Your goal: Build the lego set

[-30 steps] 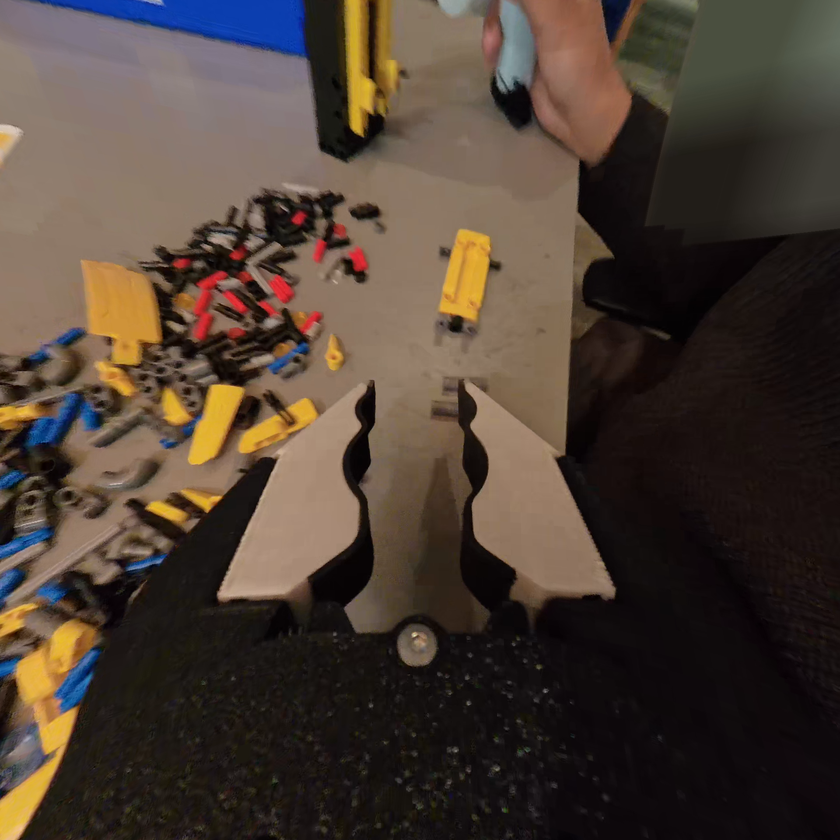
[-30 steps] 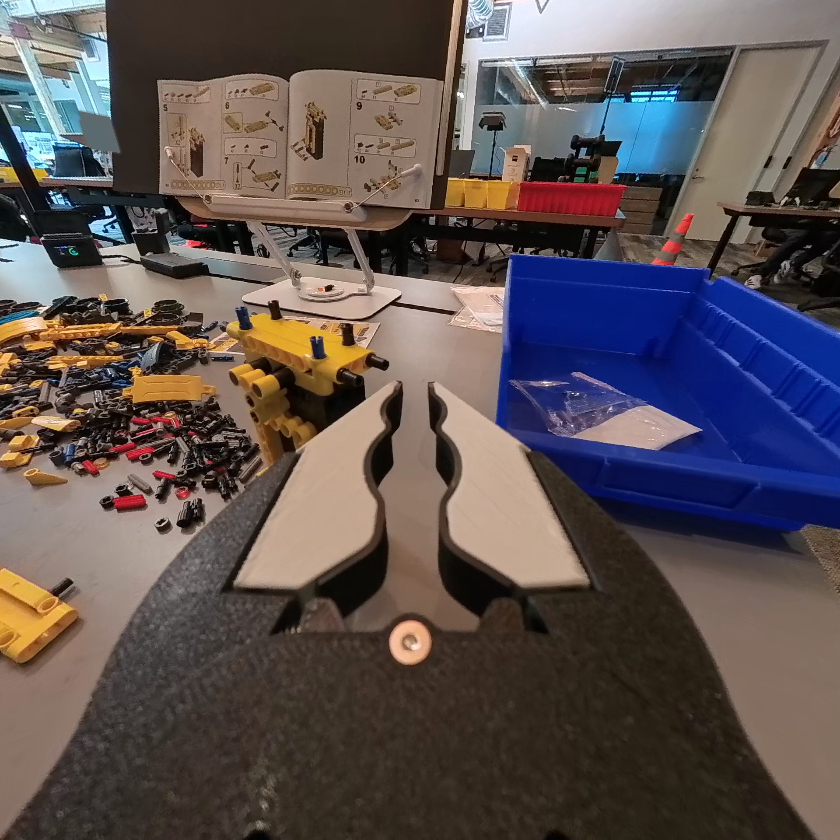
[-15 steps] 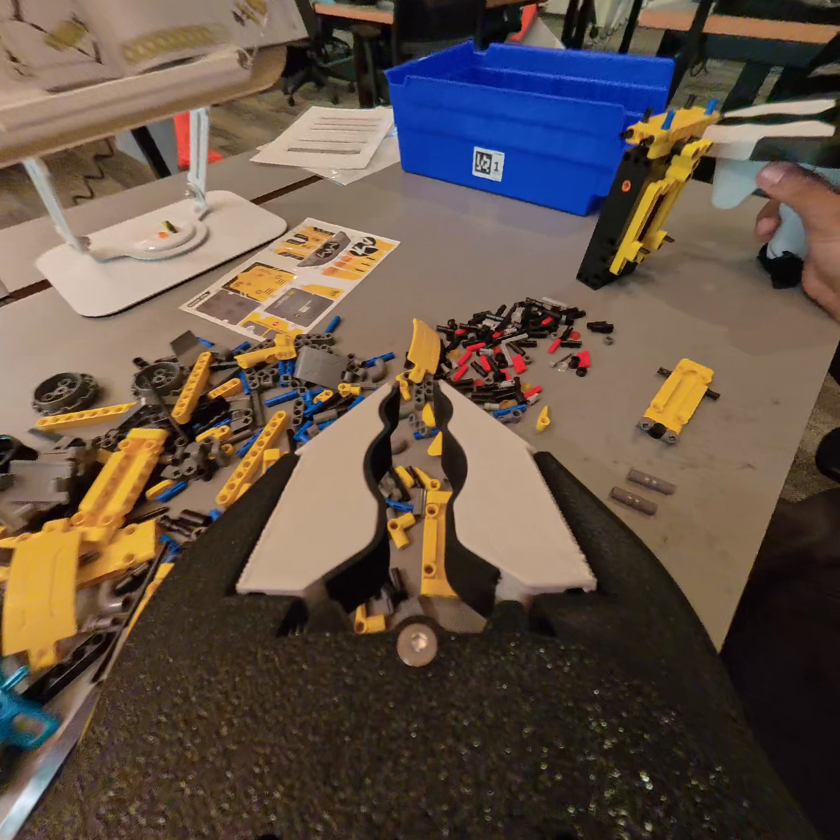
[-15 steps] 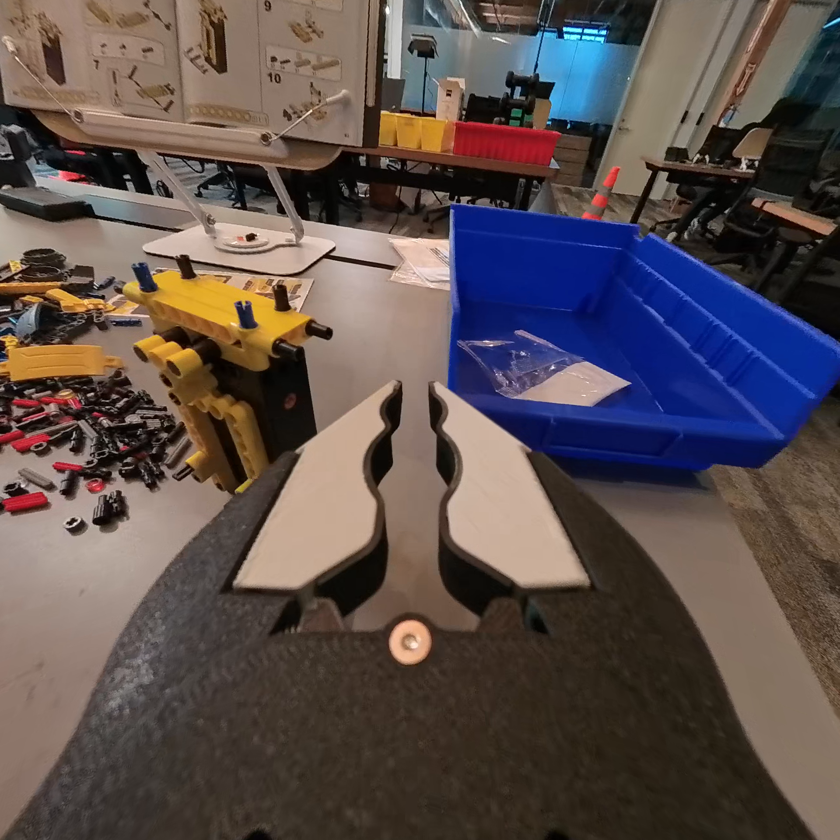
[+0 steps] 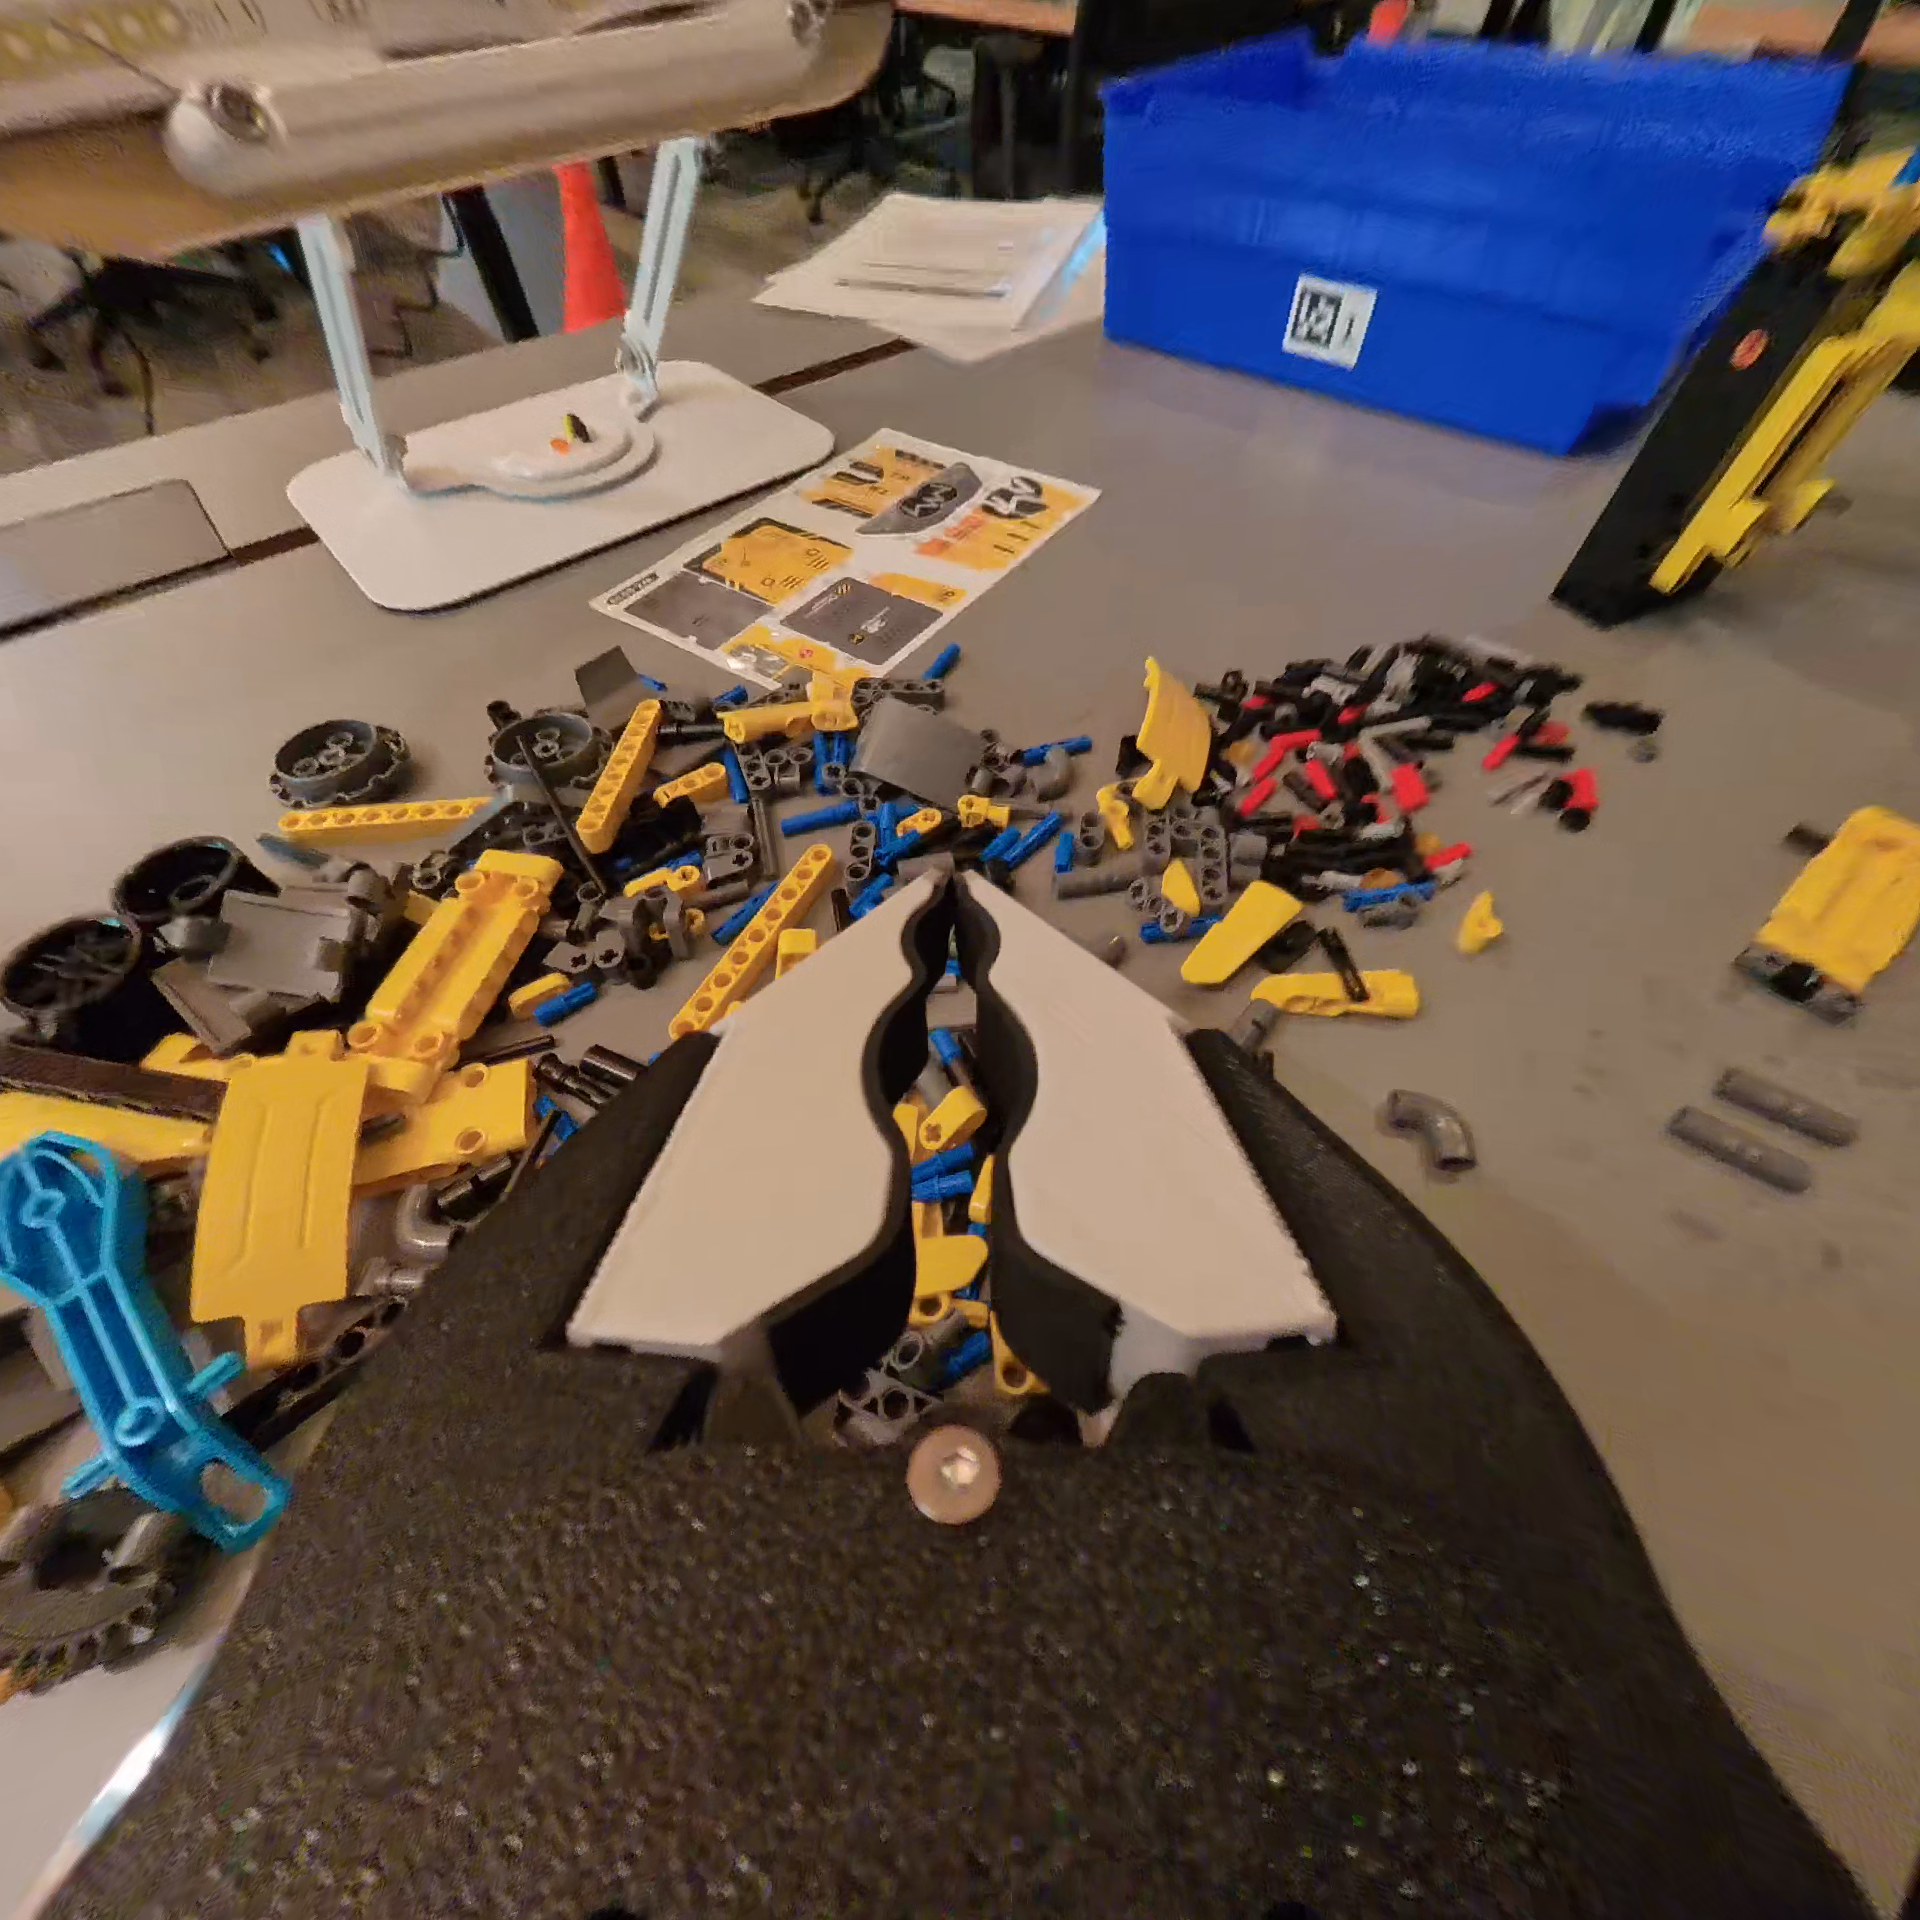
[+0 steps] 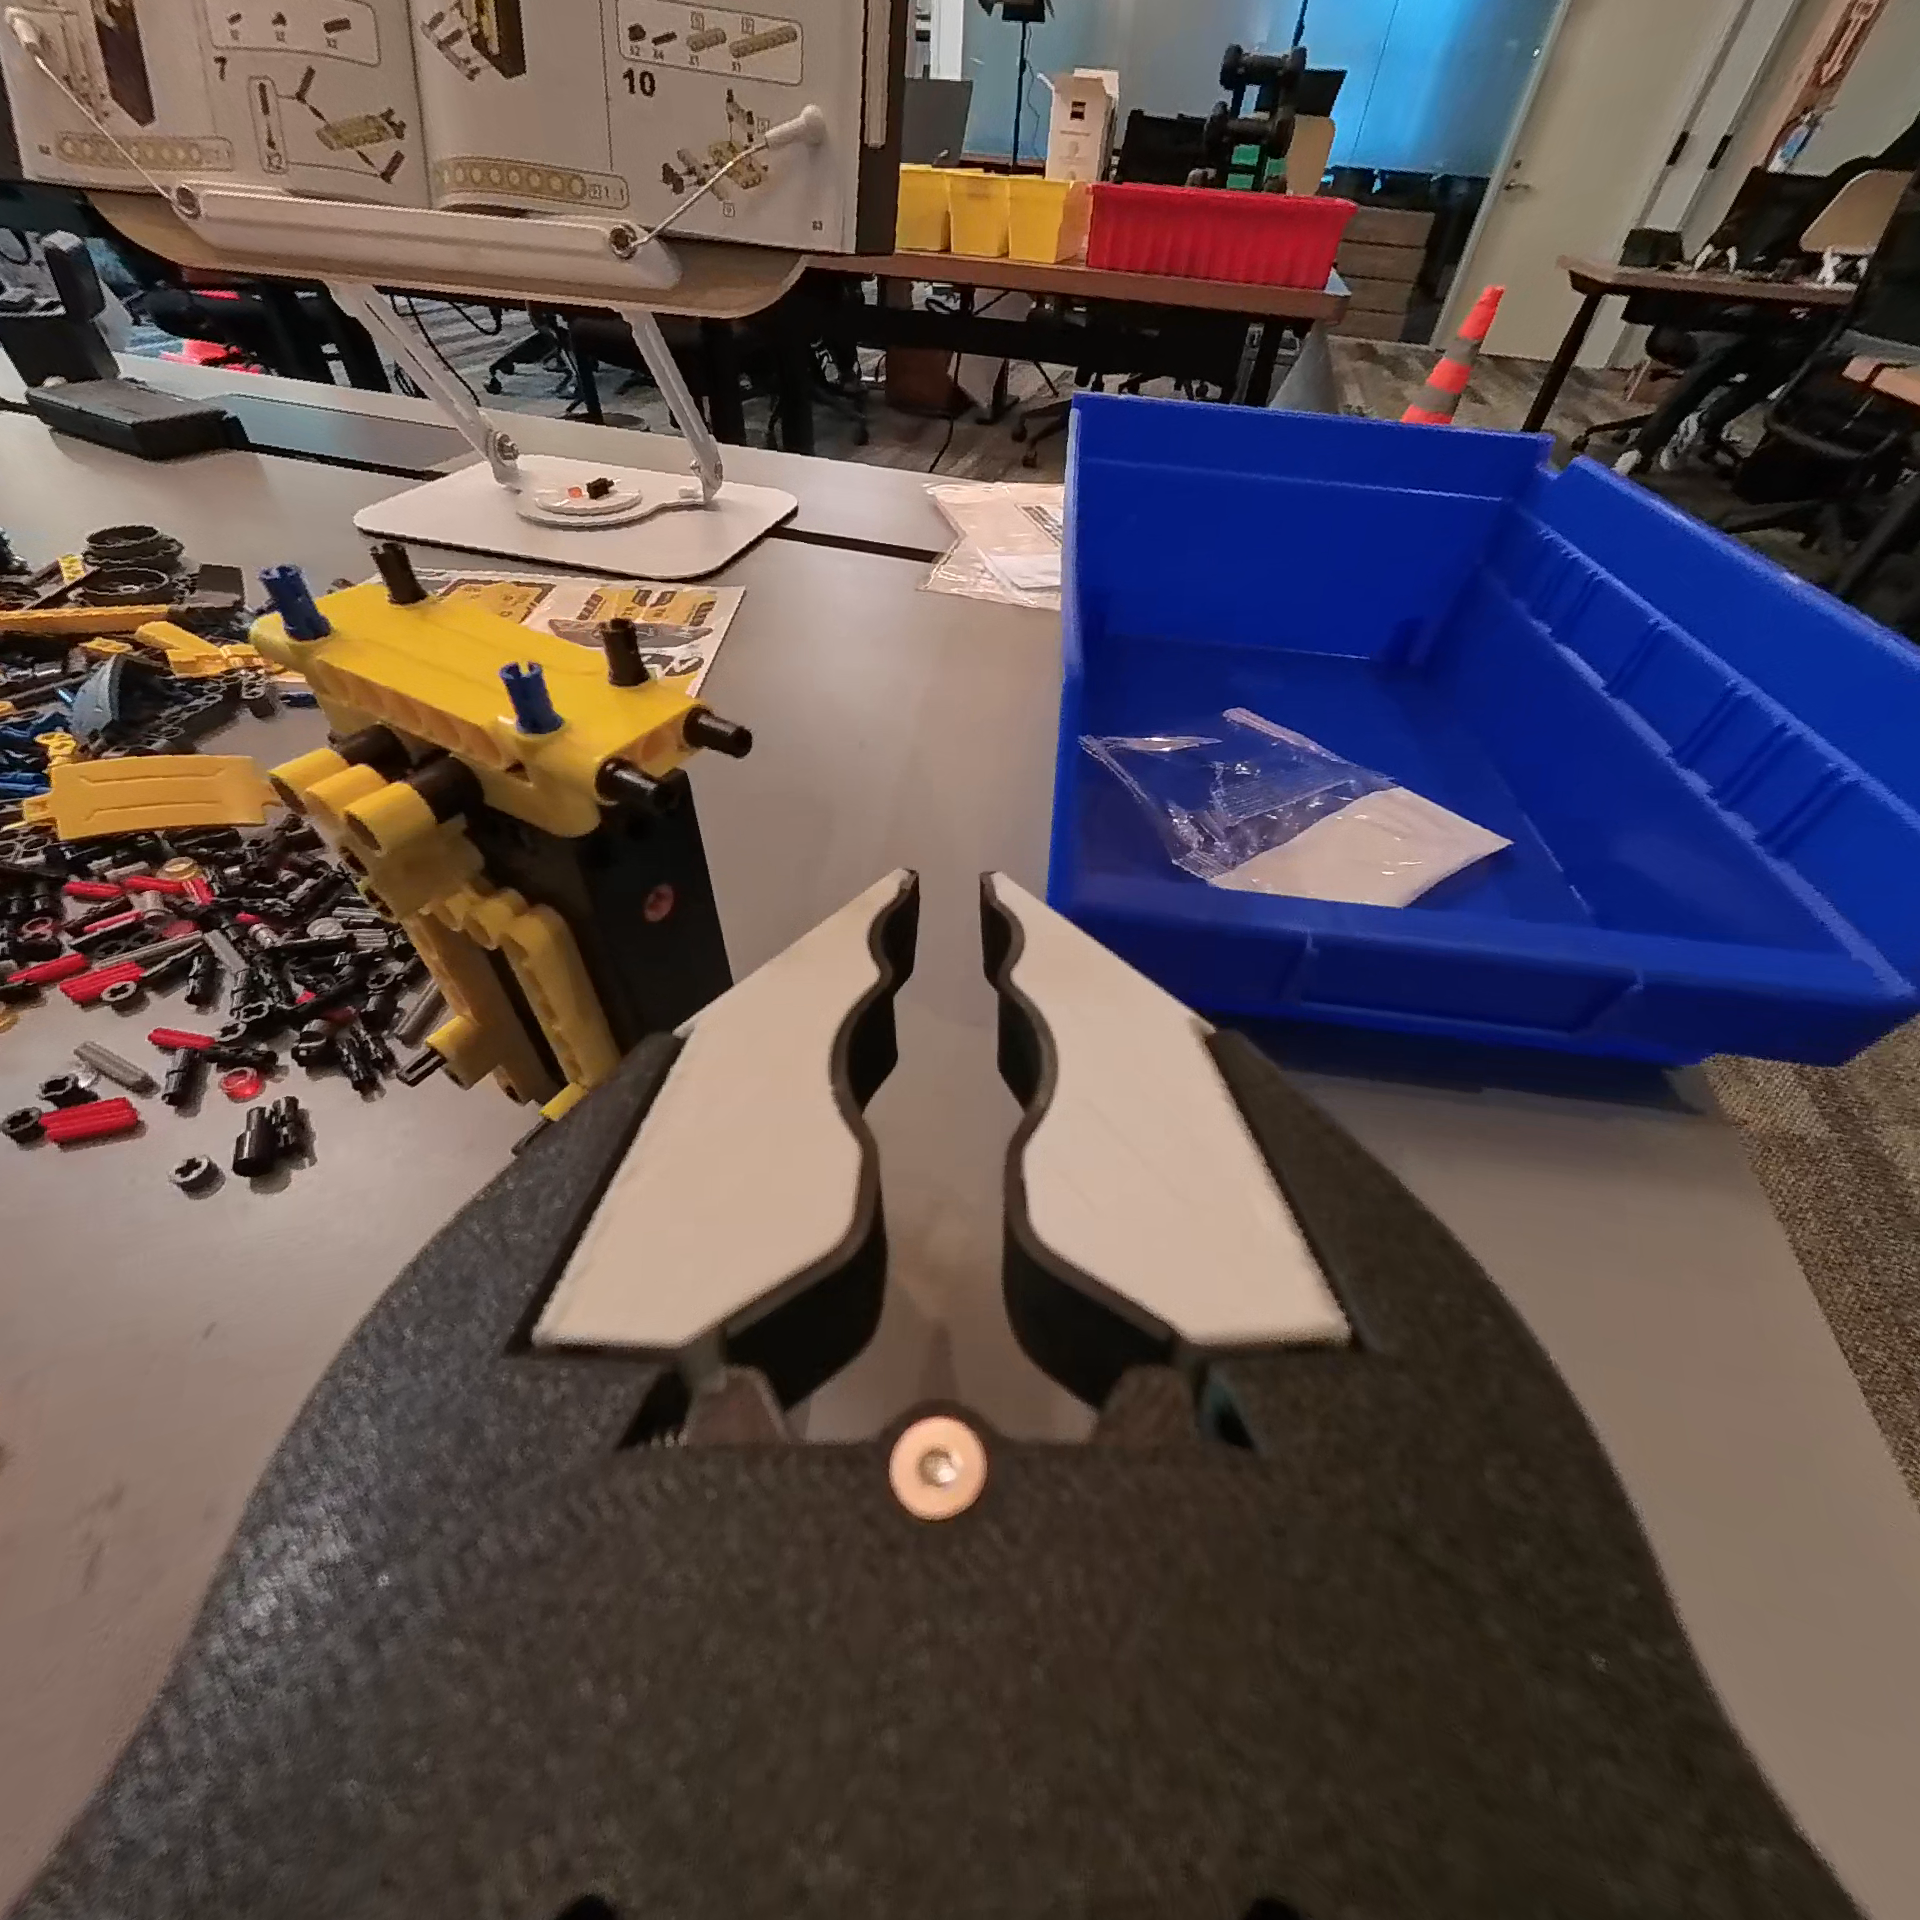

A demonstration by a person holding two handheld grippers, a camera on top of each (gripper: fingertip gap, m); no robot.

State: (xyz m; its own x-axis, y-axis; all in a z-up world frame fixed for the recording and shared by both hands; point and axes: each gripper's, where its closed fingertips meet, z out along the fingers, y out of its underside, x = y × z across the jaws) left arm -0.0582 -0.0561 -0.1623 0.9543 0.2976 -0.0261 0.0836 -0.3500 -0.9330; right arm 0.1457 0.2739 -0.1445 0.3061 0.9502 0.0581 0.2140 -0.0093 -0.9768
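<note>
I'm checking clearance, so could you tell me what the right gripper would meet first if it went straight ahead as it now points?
Probably bare grey table: the right gripper aims between the yellow-and-black brick assembly and the blue bin. Depth is unclear.

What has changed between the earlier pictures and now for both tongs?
The left tongs swung from the table edge over the pile of loose parts, and their tips closed to nearly touching, holding nothing. The right tongs moved closer to the yellow and black assembly and blue bin, slightly open and empty as before. The parts stayed in place.
</note>
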